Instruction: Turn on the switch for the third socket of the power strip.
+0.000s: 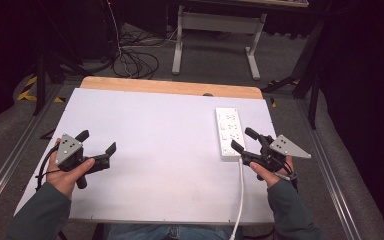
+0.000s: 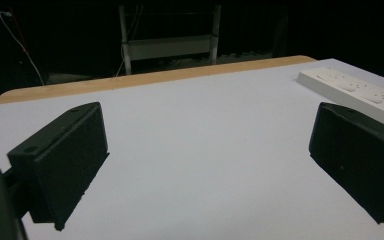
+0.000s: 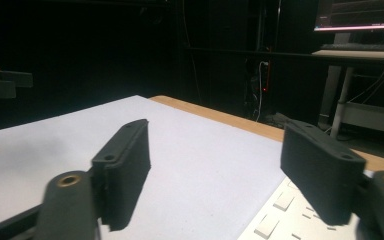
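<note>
Power strip point(image 1: 229, 131): it is lying flat near the right edge of the counter point(image 1: 155, 145), its white cable point(image 1: 240, 190) running toward the person.
Risk: the right gripper point(image 1: 245, 140) is hovering just beside the strip's near end; a low approach is likely nudging it sideways.
Right fingers point(image 3: 125, 170): standing wide, holding nothing.
Left gripper point(image 1: 97, 145): resting well apart, fingers wide, empty.

A white-topped table point(image 1: 155, 150) with a bare wooden far edge carries a white power strip point(image 1: 229, 132), its cable point(image 1: 240, 195) trailing off the near edge.
</note>
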### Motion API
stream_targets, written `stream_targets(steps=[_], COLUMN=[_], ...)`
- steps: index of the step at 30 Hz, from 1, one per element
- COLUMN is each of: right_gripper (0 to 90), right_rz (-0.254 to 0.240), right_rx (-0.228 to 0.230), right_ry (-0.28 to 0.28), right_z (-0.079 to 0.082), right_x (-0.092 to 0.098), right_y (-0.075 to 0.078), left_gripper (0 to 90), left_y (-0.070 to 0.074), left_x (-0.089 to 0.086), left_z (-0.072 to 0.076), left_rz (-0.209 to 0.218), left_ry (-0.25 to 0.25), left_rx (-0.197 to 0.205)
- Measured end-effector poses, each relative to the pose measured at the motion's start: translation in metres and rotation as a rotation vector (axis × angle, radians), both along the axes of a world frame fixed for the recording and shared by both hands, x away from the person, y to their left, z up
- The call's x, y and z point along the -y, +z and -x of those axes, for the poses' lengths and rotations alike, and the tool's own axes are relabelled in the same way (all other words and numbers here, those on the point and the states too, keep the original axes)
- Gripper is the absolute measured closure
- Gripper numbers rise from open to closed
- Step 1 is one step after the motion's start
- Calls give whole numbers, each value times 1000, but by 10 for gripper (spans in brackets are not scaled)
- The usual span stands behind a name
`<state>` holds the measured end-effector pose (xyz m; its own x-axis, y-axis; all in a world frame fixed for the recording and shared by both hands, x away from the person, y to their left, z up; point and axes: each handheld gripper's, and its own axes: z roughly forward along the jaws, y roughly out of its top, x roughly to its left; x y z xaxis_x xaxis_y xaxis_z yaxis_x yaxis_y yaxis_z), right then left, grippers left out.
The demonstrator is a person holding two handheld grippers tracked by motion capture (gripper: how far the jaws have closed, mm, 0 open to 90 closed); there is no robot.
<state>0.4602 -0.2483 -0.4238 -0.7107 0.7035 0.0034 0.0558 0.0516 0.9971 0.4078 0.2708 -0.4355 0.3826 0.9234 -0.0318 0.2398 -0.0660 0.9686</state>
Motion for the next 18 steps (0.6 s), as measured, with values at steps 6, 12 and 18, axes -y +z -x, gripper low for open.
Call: stream_targets(steps=[6,12,18], right_gripper=[129,75,50], right_rz=[1,19,16], right_rx=[-31,-38,-38], right_ry=[11,18,22], right_z=[-2,-2,-3], right_x=[-2,-2,-2], right_y=[-2,-4,-4], left_gripper=[26,26,26], left_y=[0,0,0], left_x=[1,0,0], left_z=[0,0,0], left_rz=[6,2,0], left_ry=[-3,-5,-3], left_rx=[0,-1,-2])
